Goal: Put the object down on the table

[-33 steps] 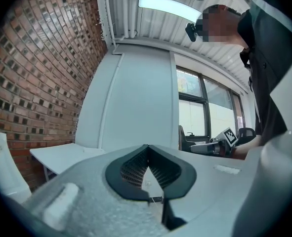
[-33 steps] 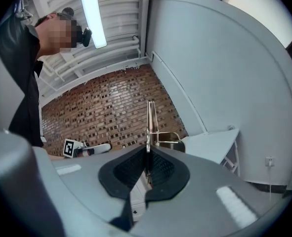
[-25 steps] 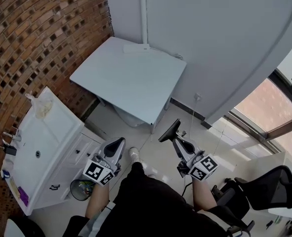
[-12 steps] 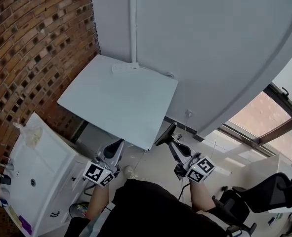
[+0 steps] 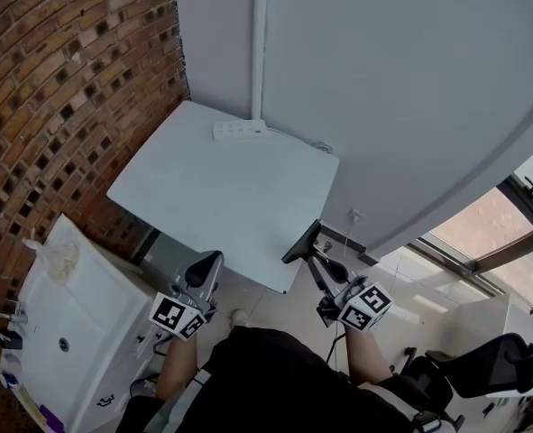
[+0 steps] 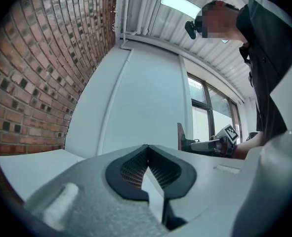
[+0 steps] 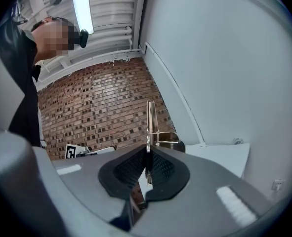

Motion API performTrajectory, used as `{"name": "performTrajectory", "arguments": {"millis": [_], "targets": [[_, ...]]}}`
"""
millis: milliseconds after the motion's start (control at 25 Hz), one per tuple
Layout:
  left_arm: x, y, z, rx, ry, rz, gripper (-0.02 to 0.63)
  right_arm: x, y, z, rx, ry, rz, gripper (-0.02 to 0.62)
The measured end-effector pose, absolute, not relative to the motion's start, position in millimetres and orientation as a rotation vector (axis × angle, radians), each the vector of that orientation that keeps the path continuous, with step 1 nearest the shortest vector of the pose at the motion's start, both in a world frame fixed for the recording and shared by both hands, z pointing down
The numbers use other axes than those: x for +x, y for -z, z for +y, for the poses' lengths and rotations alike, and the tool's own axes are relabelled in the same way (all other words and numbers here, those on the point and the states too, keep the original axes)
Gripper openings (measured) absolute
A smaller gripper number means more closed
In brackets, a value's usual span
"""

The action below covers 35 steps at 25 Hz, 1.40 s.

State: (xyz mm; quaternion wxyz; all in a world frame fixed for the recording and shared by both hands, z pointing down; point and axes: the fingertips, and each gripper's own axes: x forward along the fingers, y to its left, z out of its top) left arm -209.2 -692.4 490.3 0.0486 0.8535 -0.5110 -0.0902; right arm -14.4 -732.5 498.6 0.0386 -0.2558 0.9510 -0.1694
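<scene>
My right gripper [image 5: 318, 260] is shut on a thin, flat dark plate [image 5: 301, 244], which sticks out ahead of it over the near right corner of the white table [image 5: 221, 188]. In the right gripper view the plate [image 7: 149, 125] stands edge-on and upright between the closed pads of the right gripper [image 7: 146, 153], with a small metal bracket [image 7: 166, 141] on its side. My left gripper [image 5: 205, 269] hovers by the table's near edge. Seen from the left gripper view, the left gripper [image 6: 147, 148] has its jaws together with nothing between them.
A white power strip [image 5: 239, 130] lies at the table's far edge by the wall. A white sink cabinet [image 5: 68, 314] stands at the left below the brick wall [image 5: 59, 88]. A black office chair [image 5: 482, 373] is at the lower right, near the window [image 5: 482, 228].
Both grippers and the person have moved up to the table. The plate's tip, earlier over the floor, now reaches the table's near corner. Neither gripper's jaws have changed.
</scene>
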Motion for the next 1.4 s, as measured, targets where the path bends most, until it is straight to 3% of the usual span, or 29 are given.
{"name": "performTrajectory", "arguments": {"millis": [480,1160,1400], "targets": [[-243.1,-507.0,-733.2,2.608,0.212,-1.513,-0.003,-47.2,-508.6,-785.9,-0.874,0.650,2.831,0.009],[-205.4,-495.7,-811.5,2.628,0.179,-1.495,-0.002,-26.4,-503.0,-876.4,-0.811,0.711,2.815,0.009],[-201.8,-513.4,-832.7,2.605,0.106,-1.514,-0.003,-31.8,-539.9,-903.8,-0.833,0.834,2.886,0.009]]}}
